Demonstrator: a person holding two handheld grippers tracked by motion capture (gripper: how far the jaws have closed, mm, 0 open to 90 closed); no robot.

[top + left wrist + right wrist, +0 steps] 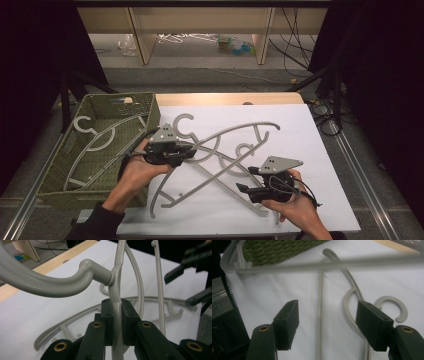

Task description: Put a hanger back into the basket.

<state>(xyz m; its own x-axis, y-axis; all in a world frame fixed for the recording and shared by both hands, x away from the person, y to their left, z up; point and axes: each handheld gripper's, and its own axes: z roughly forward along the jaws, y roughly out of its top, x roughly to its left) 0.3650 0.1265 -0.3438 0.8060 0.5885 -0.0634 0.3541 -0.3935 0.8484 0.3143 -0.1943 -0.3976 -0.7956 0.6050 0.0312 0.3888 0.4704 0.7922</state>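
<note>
On the white sheet (310, 150) that is covering the table, several grey plastic hangers are lying crossed over each other. The left gripper (186, 154) is clamping one grey hanger (113, 282) at the top of its frame, just under the neck where the hook begins; in the left gripper view the two black pads are pressing on the grey bar from both sides. This hanger is hanging above the sheet, near the middle of the table and just beside the green basket (55, 182), and its long arm is reaching down toward the near edge.

The right gripper (243, 190) is holding nothing. Its jaws are standing wide apart, and in the right gripper view a thin bar of another hanger (320, 315) is lying on the sheet between them, not touched by the pads. A curved hook (397, 308) is lying just beside the right-hand pad.

The basket is already containing one hanger (95, 145), so I judge that the step in hand is carrying the clamped hanger over to it. The next move is asking for care: the hanger must come free of the others crossing it, then pass over the basket wall before the left pads are letting go. The long arm could catch on the rim.
</note>
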